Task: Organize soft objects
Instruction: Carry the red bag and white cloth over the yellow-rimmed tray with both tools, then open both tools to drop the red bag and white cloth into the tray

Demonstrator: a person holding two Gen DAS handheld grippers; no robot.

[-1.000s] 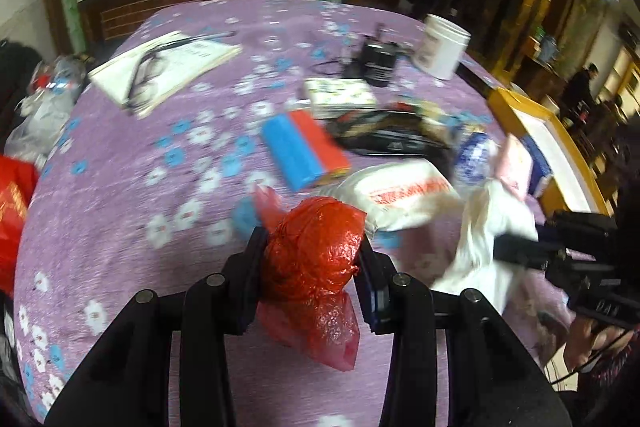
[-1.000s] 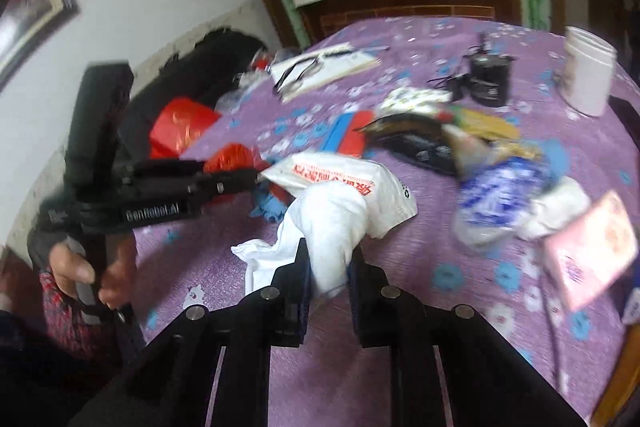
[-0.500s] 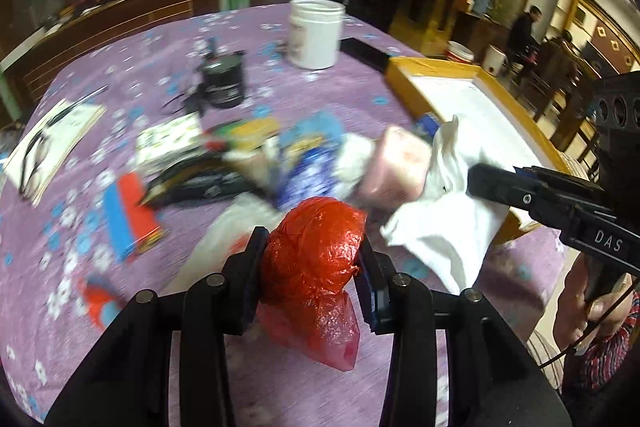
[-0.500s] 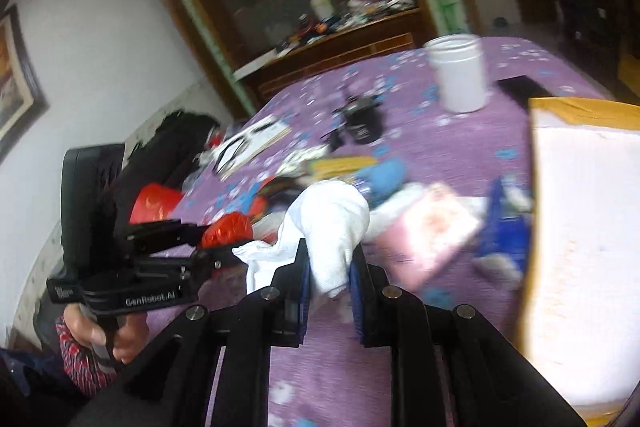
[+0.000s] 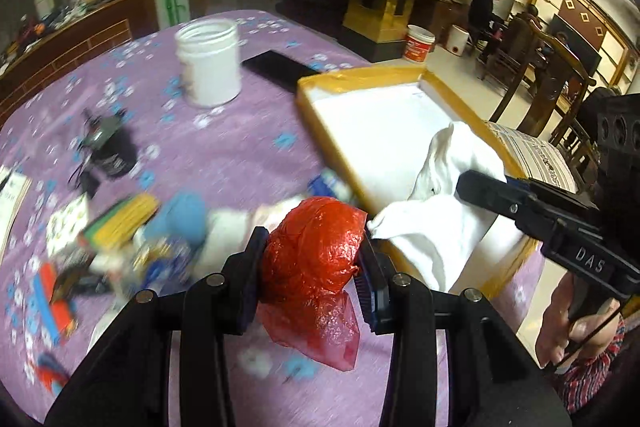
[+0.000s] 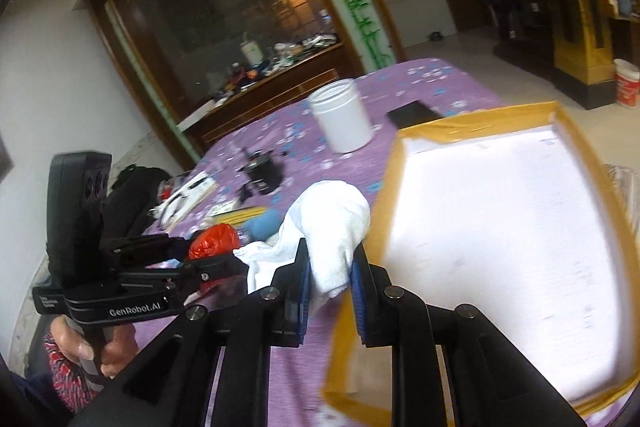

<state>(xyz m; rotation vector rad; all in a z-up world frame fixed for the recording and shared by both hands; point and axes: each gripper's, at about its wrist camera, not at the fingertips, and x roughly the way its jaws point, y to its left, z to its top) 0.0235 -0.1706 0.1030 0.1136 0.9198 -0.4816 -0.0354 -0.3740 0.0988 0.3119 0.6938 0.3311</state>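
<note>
Beside the yellow-rimmed tray (image 5: 400,75), the left wrist view shows blurred clutter on the purple tablecloth (image 5: 240,147) that the right wrist view mostly hides: a blue soft lump, a yellow packet, small red and blue blocks. The right wrist view instead shows the tray's white floor at full width, and the left gripper (image 6: 208,259) from the side.

Just short of the tray's near corner, the left gripper (image 5: 310,267) has its fingers (image 5: 250,267) closed narrowly on a crumpled red plastic bag (image 5: 316,251), a loose tail hanging below. The right gripper (image 6: 330,275) pinches a white cloth (image 6: 336,215) at the tray's left rim; in the left wrist view that cloth (image 5: 440,219) drapes over the tray's near edge. Behind the tray stand a white jar (image 5: 208,67) and a black phone (image 5: 280,69).
</note>
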